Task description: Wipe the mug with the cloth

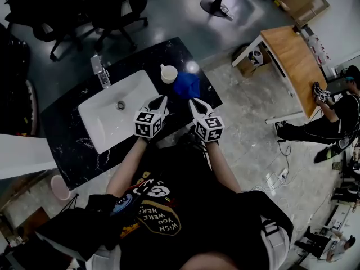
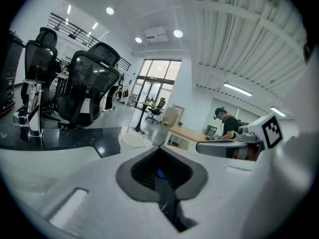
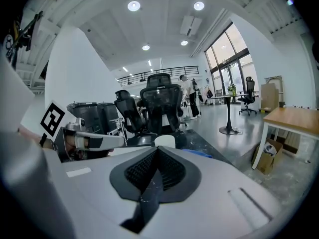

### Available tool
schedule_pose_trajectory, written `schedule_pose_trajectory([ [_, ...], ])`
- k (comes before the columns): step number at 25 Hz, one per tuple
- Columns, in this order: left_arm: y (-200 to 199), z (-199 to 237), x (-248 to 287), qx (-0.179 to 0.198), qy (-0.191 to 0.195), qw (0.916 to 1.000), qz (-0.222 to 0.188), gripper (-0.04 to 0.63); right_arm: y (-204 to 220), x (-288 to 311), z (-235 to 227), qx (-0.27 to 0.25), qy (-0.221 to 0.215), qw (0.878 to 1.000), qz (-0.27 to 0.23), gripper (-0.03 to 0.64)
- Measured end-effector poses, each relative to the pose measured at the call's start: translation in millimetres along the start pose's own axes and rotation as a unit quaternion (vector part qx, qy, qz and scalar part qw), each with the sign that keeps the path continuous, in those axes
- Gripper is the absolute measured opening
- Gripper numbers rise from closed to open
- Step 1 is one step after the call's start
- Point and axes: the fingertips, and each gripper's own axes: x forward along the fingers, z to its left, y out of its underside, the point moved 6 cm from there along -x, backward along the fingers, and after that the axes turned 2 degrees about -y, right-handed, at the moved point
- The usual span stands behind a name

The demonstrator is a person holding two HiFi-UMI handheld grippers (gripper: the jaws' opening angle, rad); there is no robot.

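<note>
A white mug [image 1: 169, 73] stands on the black marble counter [image 1: 67, 145], just right of the sink's far corner. Beside it, to the right, lies a crumpled blue cloth [image 1: 187, 85]. My left gripper [image 1: 160, 100] hovers over the sink's near right corner, shut and empty, a short way in front of the mug. My right gripper [image 1: 194, 102] is shut with nothing in it, just short of the cloth. In the right gripper view the mug [image 3: 165, 140] and the cloth [image 3: 197, 153] show past the closed jaws. The left gripper view shows the mug [image 2: 133, 139] ahead.
A white sink [image 1: 95, 122] with a chrome faucet [image 1: 100, 71] fills the counter's middle. Black office chairs [image 1: 112, 7] stand behind the counter. A wooden desk [image 1: 292, 55] and a seated person [image 1: 337, 117] are to the right. A pink bin [image 1: 59, 187] sits on the floor at the left.
</note>
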Motion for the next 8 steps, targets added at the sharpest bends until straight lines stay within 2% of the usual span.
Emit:
schedule_pose_trajectory([
  [8,2,-13,6,0.009,0.017,0.9998,0.010,0.005,-2,-4,0,0.006,-0.014,1.000,-0.001,0.000],
])
